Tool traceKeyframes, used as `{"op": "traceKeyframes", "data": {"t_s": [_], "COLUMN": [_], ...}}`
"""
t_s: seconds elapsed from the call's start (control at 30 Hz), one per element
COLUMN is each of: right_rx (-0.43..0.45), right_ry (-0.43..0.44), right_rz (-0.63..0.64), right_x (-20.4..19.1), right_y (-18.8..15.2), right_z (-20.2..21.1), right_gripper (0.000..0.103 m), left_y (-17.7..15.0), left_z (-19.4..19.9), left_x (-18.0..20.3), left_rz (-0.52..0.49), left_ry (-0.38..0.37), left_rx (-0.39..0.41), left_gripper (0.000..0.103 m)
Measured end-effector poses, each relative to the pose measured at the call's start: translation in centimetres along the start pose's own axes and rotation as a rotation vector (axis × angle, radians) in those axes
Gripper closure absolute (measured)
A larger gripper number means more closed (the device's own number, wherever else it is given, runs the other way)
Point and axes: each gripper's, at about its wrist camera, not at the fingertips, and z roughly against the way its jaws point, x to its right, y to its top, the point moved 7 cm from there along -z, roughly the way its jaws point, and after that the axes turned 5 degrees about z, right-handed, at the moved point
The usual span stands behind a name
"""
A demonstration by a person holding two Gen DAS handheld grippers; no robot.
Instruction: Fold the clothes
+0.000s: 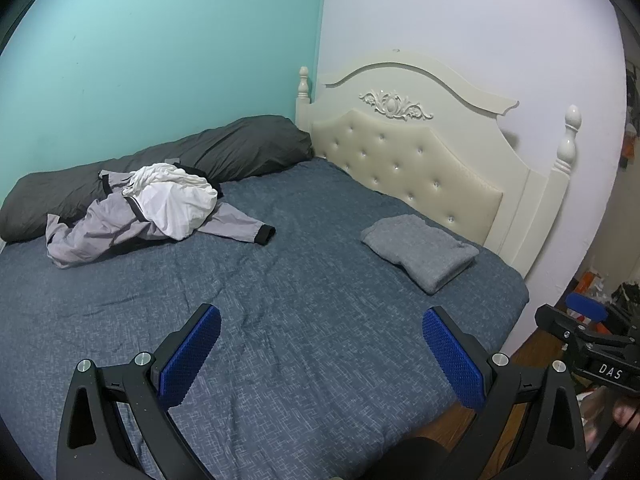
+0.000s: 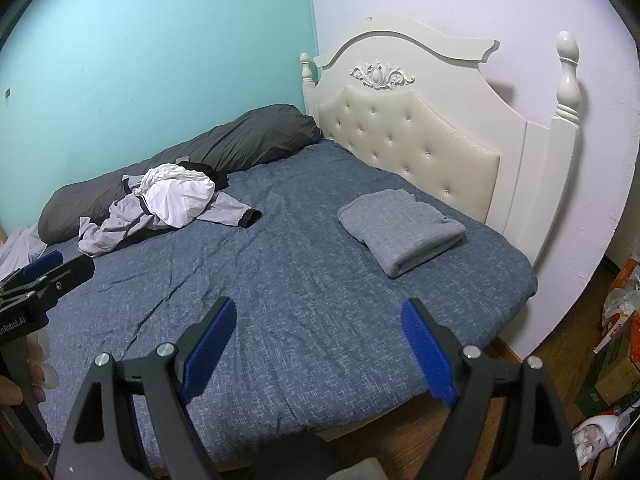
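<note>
Left wrist view first: the left gripper (image 1: 322, 354) hangs over the near edge of the bed (image 1: 280, 320), its two blue pads spread wide with only the blue bedspread showing between them, pinching nothing. At ten o'clock from it lies a loose heap of unfolded clothes: one grey jacket (image 1: 112, 228) with black cuffs and one white garment (image 1: 176, 200) crumpled on top of it, both resting against a long dark pillow (image 1: 160, 172) along the teal wall. At two o'clock, near the cream headboard (image 1: 404, 160), sits one folded grey garment (image 1: 420, 252), squared off and well apart from the heap, probably set there as the finished stack. At three o'clock the right gripper (image 1: 584, 316) shows at the frame edge, beyond the bed's side. Right wrist view next: the right gripper (image 2: 318, 350) also has its pads standing far apart over bare bedspread, empty. The folded grey garment (image 2: 400, 236) lies at one o'clock, the grey jacket (image 2: 132, 220) and white garment (image 2: 180, 196) at ten o'clock beside the dark pillow (image 2: 192, 156). The left gripper (image 2: 42, 270) enters at nine o'clock. Counted: two grippers, one folded piece, two visible unfolded pieces, one pillow. Judging from this, one piece is done and the heap comes next.
</note>
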Motion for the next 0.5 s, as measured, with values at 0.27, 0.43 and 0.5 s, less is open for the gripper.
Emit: {"op": "traceKeyframes", "data": {"t_s": [0.27,0.43,0.5], "right_rx": [0.0,0.001,0.001], "right_ry": [-0.001,-0.002,-0.002], "right_rz": [-0.004,-0.005,-0.005], "right_x": [0.28,0.27,0.26], "right_y": [0.08,0.13,0.1], "right_z": [0.06,0.18,0.18], "right_gripper": [0.017,0.018,0.017], "left_y": [-0.1,-0.15,-0.17], "left_z": [0.0,-0.04,0.0], "left_x": [0.18,0.19,0.23], "left_rz": [-0.006,-0.006,-0.009], "left_ry": [0.0,0.001,0.001], "left_rx": [-0.002,-0.004,-0.004], "left_gripper": [0.0,0.0,0.0]}}
